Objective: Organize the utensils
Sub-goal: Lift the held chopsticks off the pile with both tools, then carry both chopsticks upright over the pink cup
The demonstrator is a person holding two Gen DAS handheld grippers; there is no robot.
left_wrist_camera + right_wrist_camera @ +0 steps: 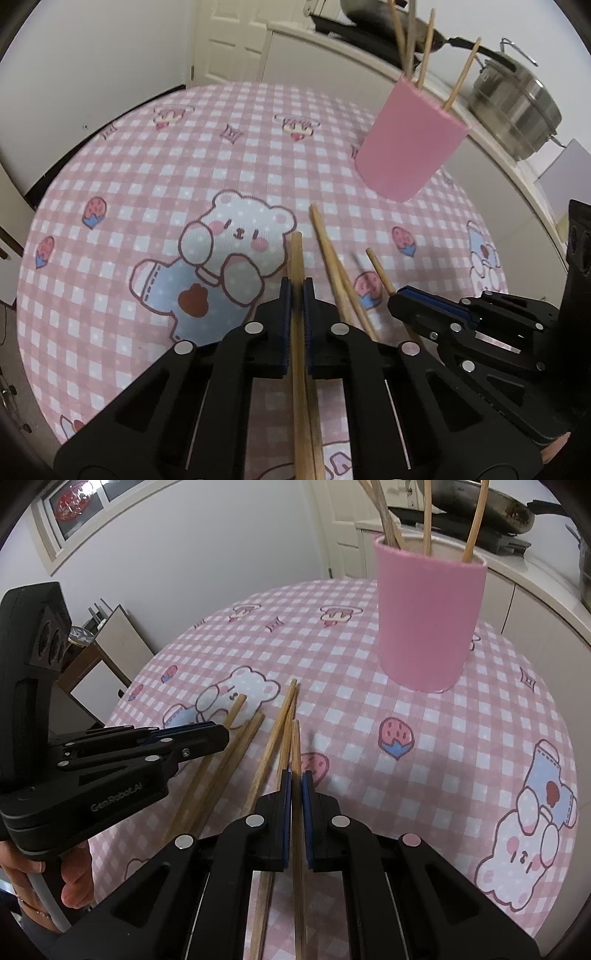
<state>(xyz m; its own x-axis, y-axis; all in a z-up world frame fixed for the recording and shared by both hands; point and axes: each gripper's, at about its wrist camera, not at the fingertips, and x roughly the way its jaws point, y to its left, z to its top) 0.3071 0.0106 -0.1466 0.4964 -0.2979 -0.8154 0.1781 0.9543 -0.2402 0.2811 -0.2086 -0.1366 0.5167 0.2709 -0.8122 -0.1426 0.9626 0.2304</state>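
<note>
A pink cup [408, 142] with several wooden chopsticks standing in it sits at the far right of the table; it also shows in the right wrist view [426, 622]. My left gripper [297, 286] is shut on one wooden chopstick [296, 258]. My right gripper [295, 779] is shut on another chopstick [296, 744]. Two loose chopsticks [332, 258] lie on the cloth between the grippers; in the right wrist view they show as a crossing pair [277, 734]. The right gripper appears at the right of the left wrist view [399, 295], and the left gripper at the left of the right wrist view [218, 734].
A round table carries a pink checked cloth [147, 184] with bear prints. Behind it a counter holds a steel pot [517, 107] and a dark pan [480, 506]. A white door [232, 40] stands at the back. A side table [92, 664] stands to the left.
</note>
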